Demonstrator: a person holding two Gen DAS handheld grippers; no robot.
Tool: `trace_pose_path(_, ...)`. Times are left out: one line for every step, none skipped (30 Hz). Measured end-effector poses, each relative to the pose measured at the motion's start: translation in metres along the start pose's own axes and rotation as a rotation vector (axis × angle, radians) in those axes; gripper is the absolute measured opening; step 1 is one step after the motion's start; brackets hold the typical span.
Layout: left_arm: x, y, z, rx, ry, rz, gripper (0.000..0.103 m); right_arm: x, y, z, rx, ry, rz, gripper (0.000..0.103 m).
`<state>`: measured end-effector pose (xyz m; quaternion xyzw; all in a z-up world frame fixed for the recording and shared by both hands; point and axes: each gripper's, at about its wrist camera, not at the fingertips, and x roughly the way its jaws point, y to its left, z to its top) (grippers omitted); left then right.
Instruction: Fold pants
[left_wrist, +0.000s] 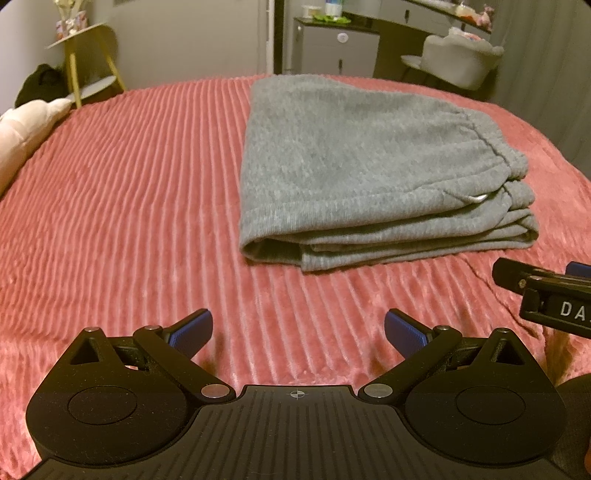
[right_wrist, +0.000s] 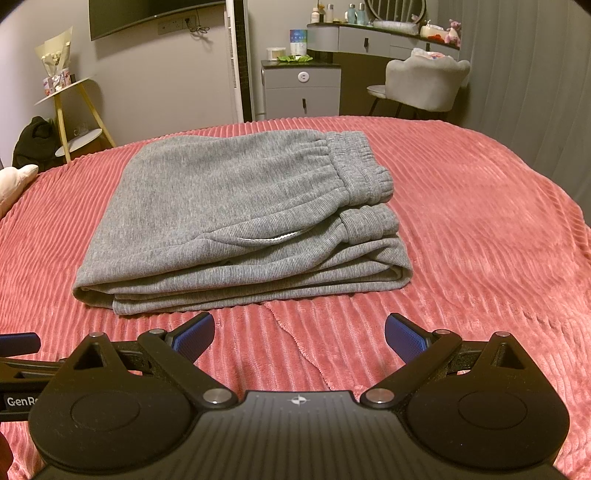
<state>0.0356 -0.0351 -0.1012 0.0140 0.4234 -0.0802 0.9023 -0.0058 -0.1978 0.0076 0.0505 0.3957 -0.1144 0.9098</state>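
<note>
Grey pants (right_wrist: 240, 218) lie folded into a thick, roughly rectangular stack on the pink ribbed blanket (right_wrist: 480, 229), several layers showing along the near edge. The elastic waistband (right_wrist: 360, 168) is bunched at the right end, with a bit of white cord (right_wrist: 267, 240) peeking out of a fold (same cord visible from the left wrist camera). Fabric is ribbed knit, mostly flat on top. The left gripper (left_wrist: 298, 330) hovers over bare blanket near the stack, jaws apart, nothing between them. The right gripper (right_wrist: 300, 332) sits just short of the stack's near edge, jaws also apart and empty. A small crease in the blanket runs between the right gripper's blue fingertips (right_wrist: 404, 338).
</note>
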Motion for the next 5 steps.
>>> trace_pose_path(-0.0013,-0.0002,-0.0001,-0.001,-0.011,0.002,0.103,-0.0001,0.0000,0.0000,0.000,0.000,0.000,0.099)
trace_pose_path(-0.0020,0.0000,0.0002,-0.002,-0.016,0.005,0.103,0.0000,-0.0001,0.0000,0.000,0.000,0.001,0.099)
trace_pose_path(-0.0020,0.0005,0.0005,-0.003,-0.016,0.008,0.103,0.0000,0.0000,0.0001,0.000,0.000,0.001,0.099)
trace_pose_path(-0.0014,0.0005,0.0007,-0.004,-0.011,0.004,0.103,-0.0001,0.0000,0.0001,0.000,0.000,0.000,0.099)
trace_pose_path(-0.0008,0.0020,0.0012,-0.005,-0.006,-0.002,0.103,-0.0001,-0.0001,0.0001,0.000,0.000,0.001,0.099)
